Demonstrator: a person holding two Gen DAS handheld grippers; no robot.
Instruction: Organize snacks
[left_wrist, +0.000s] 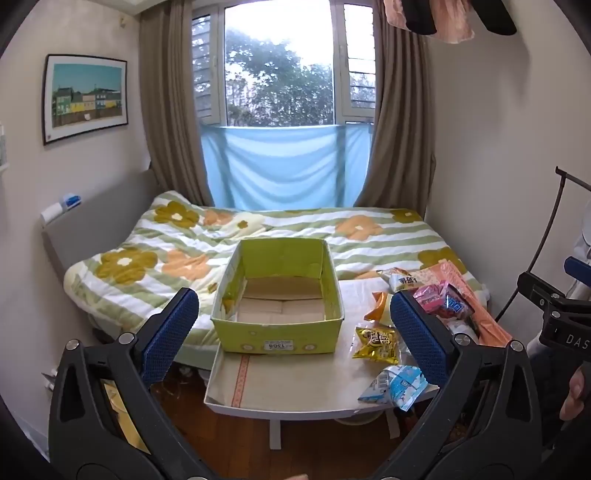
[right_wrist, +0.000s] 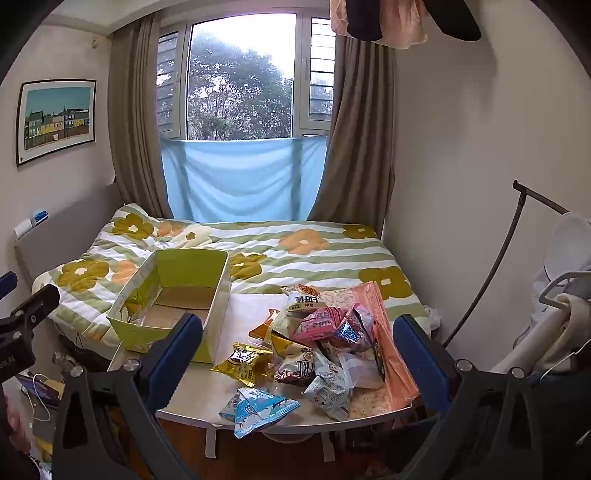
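On the white table (right_wrist: 207, 398), crinkled bright snack packets (right_wrist: 317, 347) beside a green box (left_wrist: 277, 295); both hand-held grippers gape apart.

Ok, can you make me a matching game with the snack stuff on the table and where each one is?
Things:
1. green box
2. gold packet
3. light blue packet
4. pink packet

Places:
A. on top of the snack pile
B. at the table's front edge
C. left side of the table, empty
D. alone, between the box and the pile

Pairs: 1-C, 2-D, 3-B, 4-A
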